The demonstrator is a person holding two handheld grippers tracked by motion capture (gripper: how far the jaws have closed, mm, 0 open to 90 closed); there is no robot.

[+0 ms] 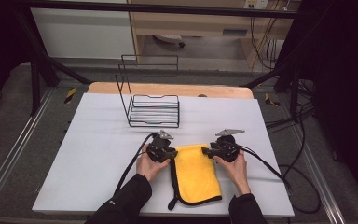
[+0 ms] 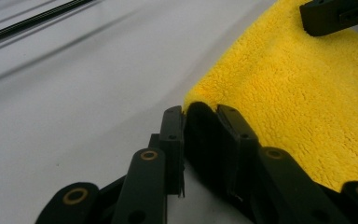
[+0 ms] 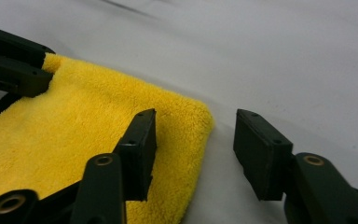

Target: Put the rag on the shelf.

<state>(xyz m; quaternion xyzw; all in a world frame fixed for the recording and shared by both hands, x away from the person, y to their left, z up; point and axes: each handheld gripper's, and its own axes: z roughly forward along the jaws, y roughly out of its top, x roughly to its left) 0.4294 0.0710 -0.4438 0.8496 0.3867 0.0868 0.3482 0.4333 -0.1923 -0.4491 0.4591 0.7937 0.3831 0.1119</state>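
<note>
A yellow cloth with black edging lies folded on the white table, near its front edge. My left gripper sits at the cloth's far left corner. In the left gripper view its jaws stand close together, pinching that corner of the cloth. My right gripper is at the far right corner. In the right gripper view it stands open, one jaw over the cloth, the other over bare table, the corner between them untouched. The left gripper shows there too.
A black wire rack stands on the table behind the cloth, a little to the left. Cables trail from both grippers across the table. A wooden board edge runs along the table's far side.
</note>
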